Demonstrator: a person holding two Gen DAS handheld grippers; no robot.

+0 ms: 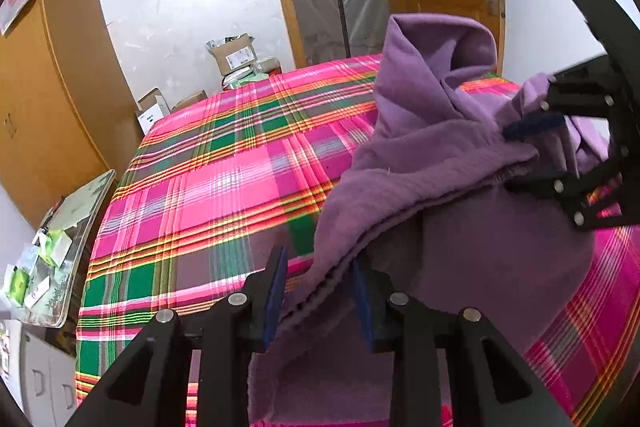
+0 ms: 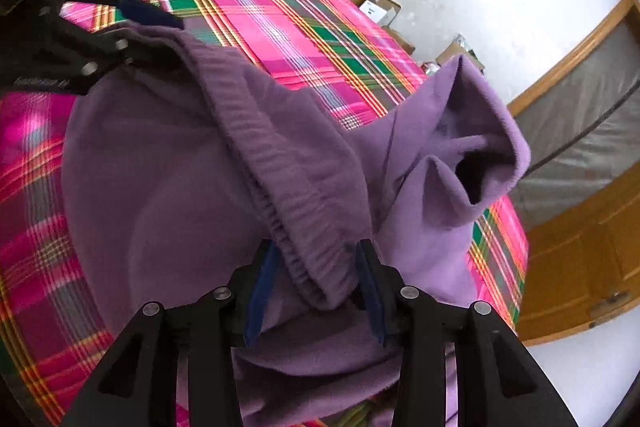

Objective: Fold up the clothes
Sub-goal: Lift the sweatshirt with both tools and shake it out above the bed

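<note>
Left gripper at bottom centre of left wrist view, pointing down and forward, jaws partly apart, purple garment edge gripped between blue pads. Right gripper at bottom centre of right wrist view, jaws partly apart, closed on gathered waistband. Each gripper shows at other view's upper side edge.

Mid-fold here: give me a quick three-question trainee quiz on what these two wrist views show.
1. True or false: the purple garment lies on a plaid bedcover.
2. Which band runs between the right gripper fingers: A) elastic waistband, B) zipper, C) belt?
3. What passes between the left gripper fingers?

Key: 1 true; 2 A; 3 a ribbed edge of the purple garment.
</note>
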